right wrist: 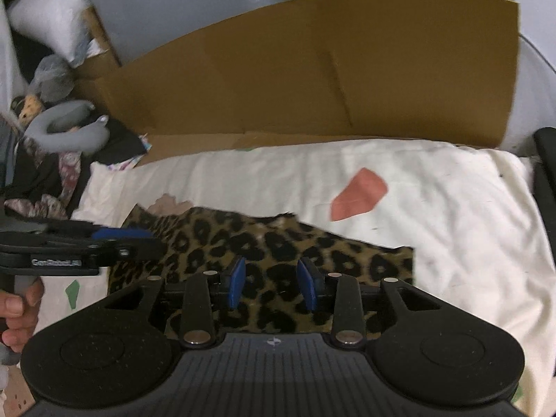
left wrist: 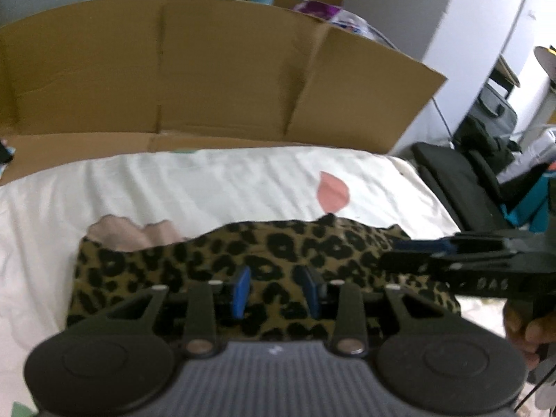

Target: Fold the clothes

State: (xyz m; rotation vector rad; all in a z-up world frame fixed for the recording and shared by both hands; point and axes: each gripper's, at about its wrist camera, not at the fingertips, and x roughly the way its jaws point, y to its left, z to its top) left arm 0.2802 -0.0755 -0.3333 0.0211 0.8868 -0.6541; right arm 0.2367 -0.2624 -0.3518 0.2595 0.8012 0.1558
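Leopard-print garment [left wrist: 222, 260] lies flat just ahead of both grippers, long axis left-right. Left gripper [left wrist: 278, 292] and right gripper [right wrist: 272, 286] hover over it side by side, jaws spread, holding nothing. Under it a cream sheet [left wrist: 208, 180]; beyond, a cardboard panel [left wrist: 208, 69].

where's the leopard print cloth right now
The leopard cloth lies on the white sheet in both views, under both open hand-held grippers, before the cardboard.
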